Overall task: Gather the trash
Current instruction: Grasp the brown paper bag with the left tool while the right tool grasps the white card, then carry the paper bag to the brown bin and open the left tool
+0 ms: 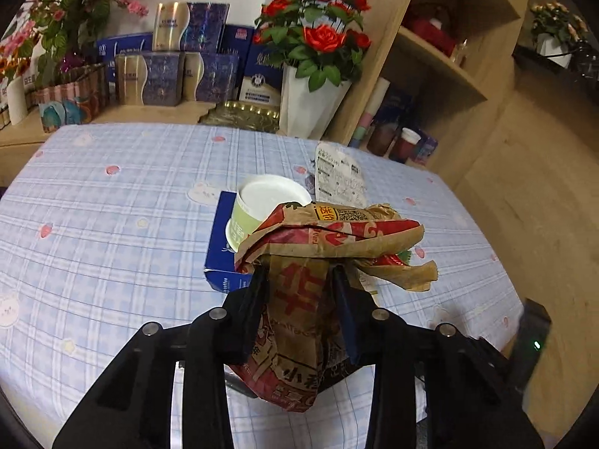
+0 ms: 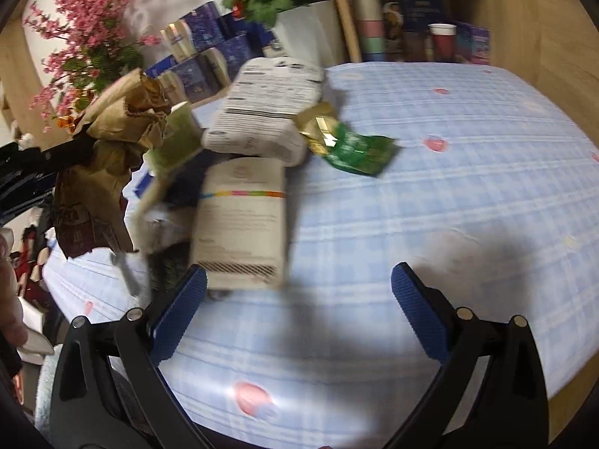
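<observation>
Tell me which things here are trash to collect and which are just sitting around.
Trash:
crumpled paper bag, held in the left gripper
green paper cup
blue carton
white printed package
white box
green wrapper

Just there:
red roses in a white pot
pink flowers
boxes by the wall
stacked cups

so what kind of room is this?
Probably a home dining or living area: a table under a checked tablecloth, potted red roses beside wooden shelving, and stacked gift boxes behind it.
</observation>
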The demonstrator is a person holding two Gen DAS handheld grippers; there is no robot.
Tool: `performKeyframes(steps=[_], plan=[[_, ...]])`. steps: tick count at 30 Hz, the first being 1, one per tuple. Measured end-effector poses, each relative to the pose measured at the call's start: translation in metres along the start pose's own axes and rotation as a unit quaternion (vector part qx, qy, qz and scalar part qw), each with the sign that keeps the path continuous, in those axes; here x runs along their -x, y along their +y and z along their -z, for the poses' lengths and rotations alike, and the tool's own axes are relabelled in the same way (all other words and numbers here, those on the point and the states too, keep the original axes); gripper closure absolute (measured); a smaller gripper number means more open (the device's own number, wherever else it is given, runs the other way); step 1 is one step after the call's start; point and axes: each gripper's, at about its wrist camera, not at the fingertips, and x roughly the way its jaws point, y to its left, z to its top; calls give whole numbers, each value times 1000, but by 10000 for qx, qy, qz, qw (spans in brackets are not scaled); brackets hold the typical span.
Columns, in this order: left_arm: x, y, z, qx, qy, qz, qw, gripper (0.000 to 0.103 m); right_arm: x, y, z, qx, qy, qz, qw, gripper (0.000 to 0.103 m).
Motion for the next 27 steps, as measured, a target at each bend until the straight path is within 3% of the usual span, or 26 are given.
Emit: performKeyframes(steps=[6,16,17,20,27], plan=[[31,11,2,96,-273,-65,9996,69,-29,23,-23,236,159,-425,9987,6],[73,55,21,479,-488,-361,9970,69,-78,33,-48,322,725,-491,9956,5],[75,58,24,518,-487,-385,9967,69,-79,34,-49,373,771,-497,9951,8],[82,67,32,637,-490,-432,9958,69,-78,44,-47,606,873,-342,9937,31],[99,67,50,592,-511,-455,9959,69,-51,55,-41,544,534,-243,9968,33]])
